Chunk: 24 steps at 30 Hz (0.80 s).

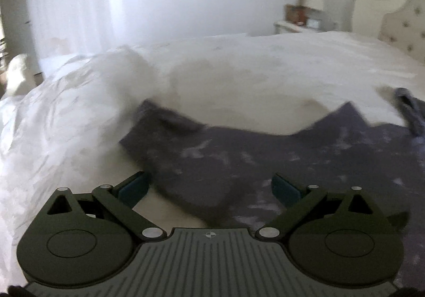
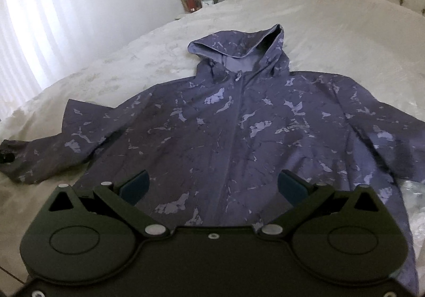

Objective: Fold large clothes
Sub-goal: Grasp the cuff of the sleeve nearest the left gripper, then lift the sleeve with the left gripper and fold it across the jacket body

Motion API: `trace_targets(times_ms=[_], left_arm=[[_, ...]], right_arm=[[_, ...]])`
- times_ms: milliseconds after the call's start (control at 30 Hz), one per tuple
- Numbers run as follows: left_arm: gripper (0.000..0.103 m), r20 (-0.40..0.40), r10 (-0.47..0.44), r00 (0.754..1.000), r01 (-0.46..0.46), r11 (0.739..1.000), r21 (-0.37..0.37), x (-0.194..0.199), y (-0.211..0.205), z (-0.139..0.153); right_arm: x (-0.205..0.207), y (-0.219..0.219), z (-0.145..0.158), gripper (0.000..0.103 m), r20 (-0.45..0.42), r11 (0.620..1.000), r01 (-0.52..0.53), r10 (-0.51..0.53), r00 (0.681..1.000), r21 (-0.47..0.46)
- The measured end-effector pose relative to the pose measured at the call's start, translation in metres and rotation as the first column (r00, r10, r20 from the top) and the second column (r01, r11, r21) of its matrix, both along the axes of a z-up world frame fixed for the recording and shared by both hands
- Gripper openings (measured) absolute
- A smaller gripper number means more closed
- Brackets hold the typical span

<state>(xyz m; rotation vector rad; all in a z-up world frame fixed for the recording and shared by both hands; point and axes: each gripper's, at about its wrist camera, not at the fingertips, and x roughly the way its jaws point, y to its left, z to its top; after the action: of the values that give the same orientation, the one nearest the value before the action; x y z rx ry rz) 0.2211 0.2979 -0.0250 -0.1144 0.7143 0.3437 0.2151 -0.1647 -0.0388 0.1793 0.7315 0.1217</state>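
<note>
Item: 1 purple hooded jacket [image 2: 239,121], spread flat on bed [image 2: 332,26], ready for folding. Left gripper [image 1: 209,188] & right gripper [image 2: 212,185]: fingers apart, empty, over hem.

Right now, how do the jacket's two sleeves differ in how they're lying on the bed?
In the right wrist view, the left-side sleeve bends at the elbow and its dark cuff shows near the picture's edge. The right-side sleeve runs out of the picture, so its cuff is hidden. Both lie flat on the white bedspread, carry the same purple splotch print, and neither is folded in.
</note>
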Motion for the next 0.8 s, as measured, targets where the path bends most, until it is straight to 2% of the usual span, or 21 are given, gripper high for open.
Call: trace_targets(times_ms=[133, 267, 333, 367, 400, 433, 467, 567, 667, 800], left_arm=[[0.095, -0.036, 0.057, 0.998, -0.058, 0.998, -0.007, 0.009, 0.011, -0.008], [0.091, -0.066, 0.076, 0.995, -0.072, 0.995, 0.063, 0.017, 0.013, -0.006], [0.083, -0.078, 0.078, 0.994, -0.071, 0.994, 0.086, 0.021, 0.013, -0.008], [0.063, -0.072, 0.083, 0.994, -0.075, 0.992, 0.104, 0.023, 0.013, -0.006], [0.036, -0.064, 0.097, 0.993, -0.088, 0.988, 0.129, 0.025, 0.012, -0.006], [0.025, -0.056, 0.109, 0.992, -0.1, 0.984, 0.145, 0.027, 0.013, -0.003], [0.016, -0.045, 0.099, 0.994, -0.093, 0.988, 0.126, 0.029, 0.015, 0.001], [0.012, -0.005, 0.11, 0.994, -0.11, 0.992, 0.069, 0.032, 0.016, 0.017], [0.011, 0.059, 0.085, 0.995, -0.09, 0.992, 0.089, 0.037, 0.0, 0.044], [0.011, 0.157, -0.018, 0.987, 0.003, 0.995, 0.098, 0.042, -0.039, 0.091]], right_arm=[[0.008, 0.0, -0.009, 0.102, 0.019, 1.0, -0.008, 0.008, 1.0, -0.014], [0.009, -0.004, -0.017, 0.102, 0.029, 1.0, 0.003, -0.003, 1.0, 0.018], [0.008, -0.008, -0.021, 0.102, 0.031, 0.999, 0.009, -0.01, 0.999, 0.04], [0.009, -0.01, -0.024, 0.102, 0.03, 0.999, 0.013, -0.014, 0.999, 0.045], [0.009, -0.011, -0.027, 0.102, 0.028, 0.999, 0.015, -0.017, 0.999, 0.045], [0.009, -0.012, -0.03, 0.102, 0.025, 0.999, 0.017, -0.018, 1.0, 0.044], [0.01, -0.014, -0.033, 0.102, 0.023, 0.999, 0.02, -0.021, 1.0, 0.044], [0.007, -0.02, -0.042, 0.102, 0.03, 0.999, 0.02, -0.021, 0.999, 0.051], [0.006, -0.025, -0.046, 0.102, 0.033, 0.999, 0.017, -0.018, 0.999, 0.032], [0.005, -0.037, -0.042, 0.102, 0.056, 0.999, 0.038, -0.038, 0.998, 0.011]])
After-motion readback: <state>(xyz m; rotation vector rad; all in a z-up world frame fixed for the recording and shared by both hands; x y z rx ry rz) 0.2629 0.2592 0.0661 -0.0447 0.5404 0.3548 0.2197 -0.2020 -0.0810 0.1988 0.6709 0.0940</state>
